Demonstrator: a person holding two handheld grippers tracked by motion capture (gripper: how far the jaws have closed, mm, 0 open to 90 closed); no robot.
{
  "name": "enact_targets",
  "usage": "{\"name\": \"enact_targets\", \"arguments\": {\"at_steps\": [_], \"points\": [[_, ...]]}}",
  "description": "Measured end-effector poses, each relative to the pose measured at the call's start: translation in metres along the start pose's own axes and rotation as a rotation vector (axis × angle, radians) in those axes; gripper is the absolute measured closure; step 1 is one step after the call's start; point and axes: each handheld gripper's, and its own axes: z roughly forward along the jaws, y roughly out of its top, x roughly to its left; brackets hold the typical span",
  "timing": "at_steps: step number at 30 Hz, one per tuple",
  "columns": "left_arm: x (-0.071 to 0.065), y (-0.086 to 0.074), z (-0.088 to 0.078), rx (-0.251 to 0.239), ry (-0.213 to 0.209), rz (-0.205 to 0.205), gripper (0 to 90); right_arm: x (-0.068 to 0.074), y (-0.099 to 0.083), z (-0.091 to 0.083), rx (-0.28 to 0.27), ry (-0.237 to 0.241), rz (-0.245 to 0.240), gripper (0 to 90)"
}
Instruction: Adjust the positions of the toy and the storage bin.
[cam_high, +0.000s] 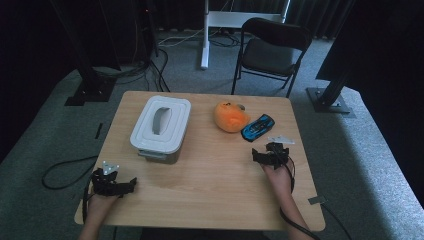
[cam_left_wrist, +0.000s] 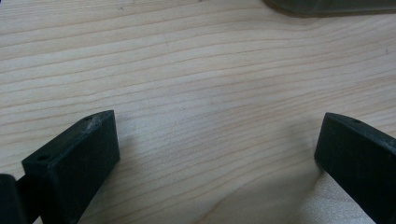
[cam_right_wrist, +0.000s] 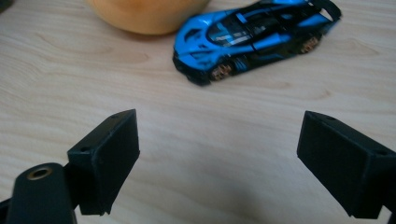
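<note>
High view, table: we've got a light wooden square table (cam_high: 210, 175) with four things on it, and a black folding chair (cam_high: 272, 50) on the grey carpet beyond the far edge.
High view, box: a white lidded plastic storage box with a grey handle (cam_high: 161, 127) sits on the left half, towards the far side.
High view, toys: a round orange plush toy (cam_high: 230, 116) sits far right of centre, and the small blue and black toy sports car (cam_high: 257, 128) is just beside it on its right, near or maybe touching, we can't tell.
High view, right gripper: our right gripper (cam_high: 265, 154) rests on the table just on the near side of the car, apart from it, holding nothing.
High view, left gripper: our left gripper (cam_high: 131, 183) lies at the near left corner, well apart from the toys, with the box on its far side.
Left gripper view: jaws spread wide over bare wood grain, nothing between them; a grey edge of the box (cam_left_wrist: 327, 6) peeks in at the top right.
Right gripper view: jaws released and wide apart, bare table between them; the car (cam_right_wrist: 254, 35) lies beyond the tips, nose to the left, with the plush (cam_right_wrist: 147, 14) just past its nose.
</note>
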Motion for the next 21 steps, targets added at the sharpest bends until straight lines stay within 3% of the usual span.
{"name": "enact_targets", "arguments": {"at_steps": [10,21], "points": [[0.000,0.000,0.000,0.000,0.000,0.000,0.3,0.013,0.021,0.019,-0.002,0.000,-0.002,12.3],[0.000,0.000,0.000,0.000,0.000,0.000,0.3,0.014,0.031,0.045,0.026,-0.046,0.060,12.3]]}}
